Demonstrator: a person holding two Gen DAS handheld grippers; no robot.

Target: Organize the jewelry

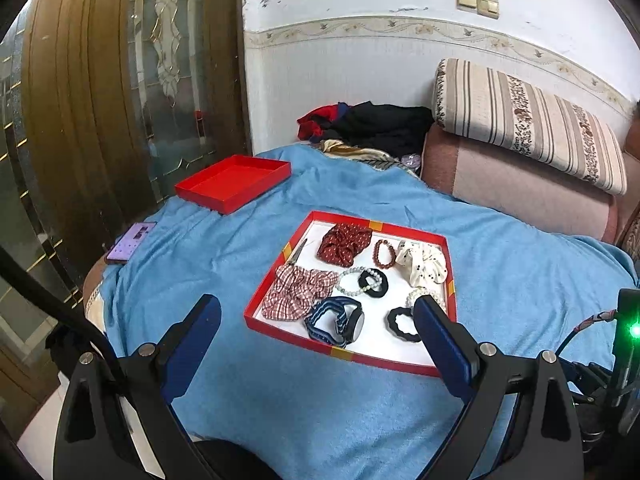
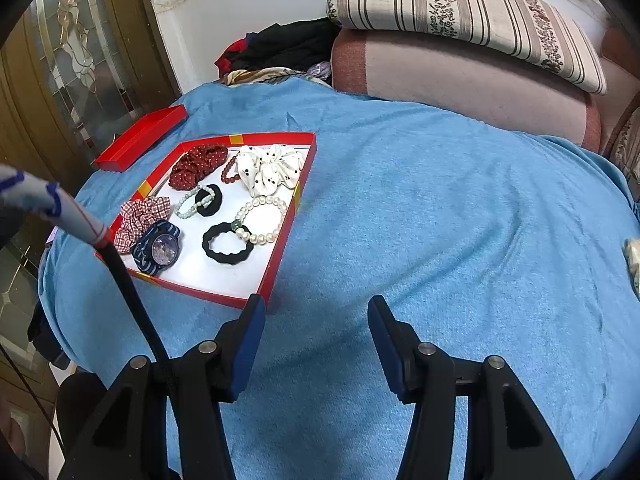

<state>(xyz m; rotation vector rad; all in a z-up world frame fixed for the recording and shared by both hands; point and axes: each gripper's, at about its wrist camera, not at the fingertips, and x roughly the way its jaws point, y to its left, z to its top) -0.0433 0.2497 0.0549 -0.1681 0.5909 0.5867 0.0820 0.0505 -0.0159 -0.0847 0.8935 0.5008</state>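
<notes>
A red tray (image 1: 256,312) with a white floor lies on a blue towel (image 1: 280,400). In it are a blue-strapped watch (image 1: 336,322), a checked scrunchie (image 1: 298,290), a dark red scrunchie (image 1: 344,242), a white dotted scrunchie (image 1: 422,266), a red bead bracelet (image 1: 385,254) and a black wavy hair tie (image 1: 402,322). My left gripper (image 1: 316,312) hovers open over the tray's near edge, holding nothing. In the right wrist view, the tray (image 2: 276,264) sits to the left with a pearl bracelet (image 2: 260,216) overlapping the hair tie (image 2: 226,244). My right gripper (image 2: 316,306) is open over bare towel beside the tray's near corner.
A red lid (image 1: 234,182) lies at the towel's far left, a phone (image 1: 130,242) near the left edge. Dark clothes (image 1: 376,124) and a striped cushion (image 1: 532,124) lie behind. A glass-panelled door (image 1: 120,80) stands left. A small white item (image 2: 632,256) sits at the right edge.
</notes>
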